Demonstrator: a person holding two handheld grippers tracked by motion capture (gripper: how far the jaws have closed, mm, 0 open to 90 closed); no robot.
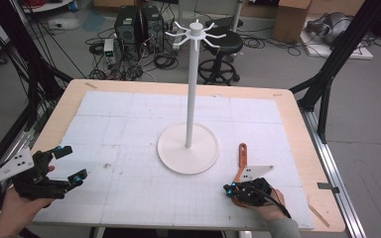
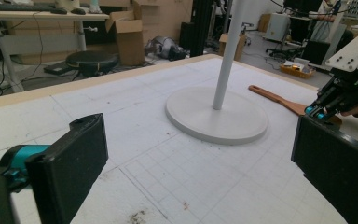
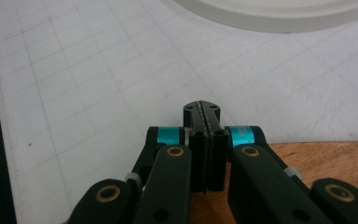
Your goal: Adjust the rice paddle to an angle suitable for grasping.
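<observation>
High view: the counter [image 1: 54, 119], a pale wooden top covered by a white gridded mat [image 1: 129, 129], carries a white stand [image 1: 189, 144] with a round base, a tall thin pole and a ring of hooks at its top. Right of the base lies an orange-brown wooden spatula [image 1: 240, 163], its handle pointing away from the person and its blade end toward the near edge. The right tool [image 1: 229, 188] sits low at that blade end, just beside or over it, held by a hand in a grey sleeve; its jaws are pressed together with nothing between them.

The right gripper view confirms this — the two black jaws meet tip to tip over the mat, and the wooden blade [image 3: 335, 163] lies under and to the right of the tool's body, not in the grip. The rim of the stand's base [image 3: 279, 18] shows at the top.

At the near left corner of the counter the left tool [image 1: 72, 163] hangs just above the mat with its jaws spread wide and empty. In the left gripper view its two black pads [image 2: 74, 163] frame the stand's base [image 2: 216, 114], the spatula's handle [image 2: 279, 100] and, farther off, the right tool [image 2: 318, 111] — well apart from the left one.
</observation>
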